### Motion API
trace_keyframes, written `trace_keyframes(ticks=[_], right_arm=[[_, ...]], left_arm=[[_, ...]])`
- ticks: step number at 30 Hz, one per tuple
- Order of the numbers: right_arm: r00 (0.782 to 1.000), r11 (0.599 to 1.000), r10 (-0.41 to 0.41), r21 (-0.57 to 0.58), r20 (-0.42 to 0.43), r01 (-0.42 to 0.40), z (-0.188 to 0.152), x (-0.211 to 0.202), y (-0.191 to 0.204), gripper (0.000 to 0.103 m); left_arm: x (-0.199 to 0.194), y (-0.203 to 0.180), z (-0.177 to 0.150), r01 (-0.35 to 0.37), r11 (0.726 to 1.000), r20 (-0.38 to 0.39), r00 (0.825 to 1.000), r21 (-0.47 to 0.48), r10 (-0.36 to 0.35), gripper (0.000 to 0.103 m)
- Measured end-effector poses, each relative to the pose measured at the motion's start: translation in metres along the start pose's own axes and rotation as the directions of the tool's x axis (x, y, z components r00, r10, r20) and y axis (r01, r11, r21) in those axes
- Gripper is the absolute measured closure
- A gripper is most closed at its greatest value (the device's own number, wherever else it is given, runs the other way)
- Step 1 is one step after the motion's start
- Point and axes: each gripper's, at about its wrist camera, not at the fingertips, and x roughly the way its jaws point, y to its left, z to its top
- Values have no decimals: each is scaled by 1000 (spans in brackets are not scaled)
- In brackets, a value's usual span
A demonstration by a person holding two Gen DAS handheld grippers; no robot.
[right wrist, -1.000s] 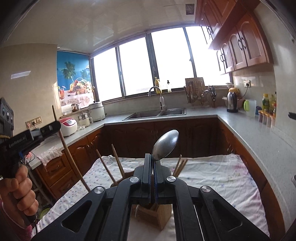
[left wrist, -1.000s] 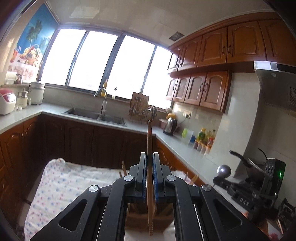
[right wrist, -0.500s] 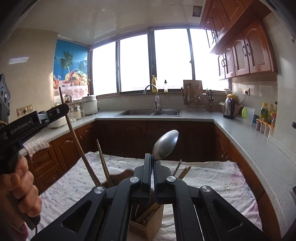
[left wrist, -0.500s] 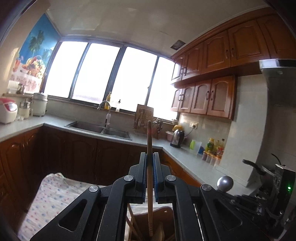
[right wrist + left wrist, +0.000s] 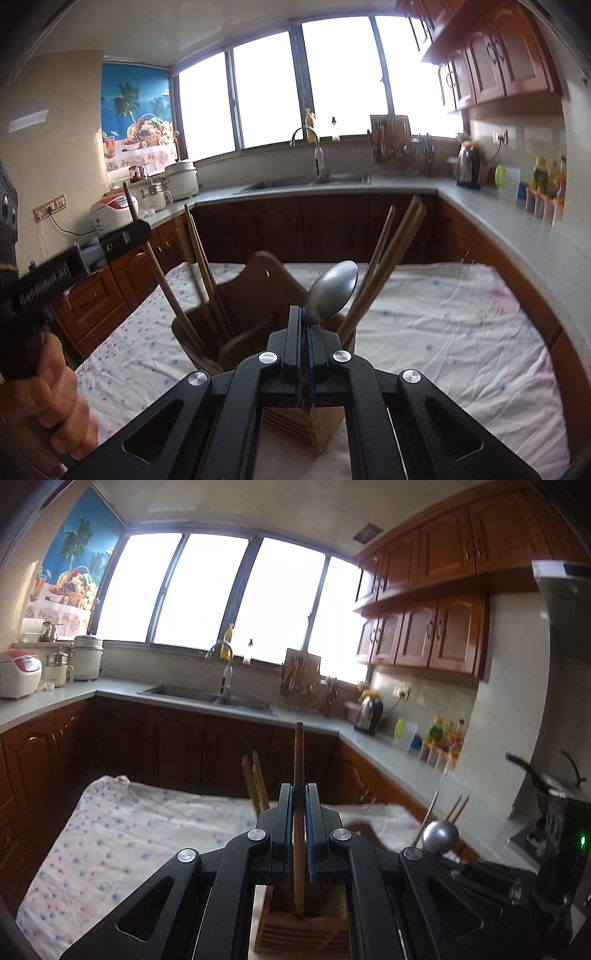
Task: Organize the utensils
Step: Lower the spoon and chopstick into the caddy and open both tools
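In the left wrist view my left gripper [image 5: 298, 797] is shut on a wooden chopstick [image 5: 298, 760] that stands upright. Its lower end reaches into the wooden utensil holder [image 5: 299, 934] just below. My right gripper [image 5: 304, 321] is shut on the handle of a metal spoon [image 5: 332, 291], bowl up, directly over the holder [image 5: 321, 424]. Several chopsticks [image 5: 384, 254] lean in the holder's compartments. The right wrist view shows the left gripper [image 5: 136, 232] at the left, its chopstick [image 5: 159, 269] slanting down into the left compartment. The spoon bowl [image 5: 439, 836] shows at the right of the left wrist view.
The holder stands on a table under a white dotted cloth [image 5: 443, 325]. A person's hand [image 5: 48, 387] grips the left tool. Dark wood cabinets and a grey counter [image 5: 480, 218] ring the table, with a sink [image 5: 306, 182], a kettle [image 5: 468, 166], rice cookers [image 5: 18, 672] and a pan [image 5: 546, 779].
Both grippers have come down toward the holder, which now looks larger and closer. The chopstick's lower end has sunk into the holder. The spoon hangs lower, close over the holder's rim.
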Motion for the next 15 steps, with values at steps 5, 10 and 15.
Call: trace_keyframes(ticks=[5,10,15], right_arm=[[999,999,12,38,-47,-10,-6,8,-9,101],[998,998,21,65,-61,-17,-11,14,-13,101],[997,997,26,75,-67,-21,-11,15,-14,101]], left_arm=[[2,10,1,-10,1000,-42,999,-10,9,99],[-8,20,11,-9,1000,-50,999,-7,9,99],[-8,21,14,-9,1000,-57,998,-12,8,99]])
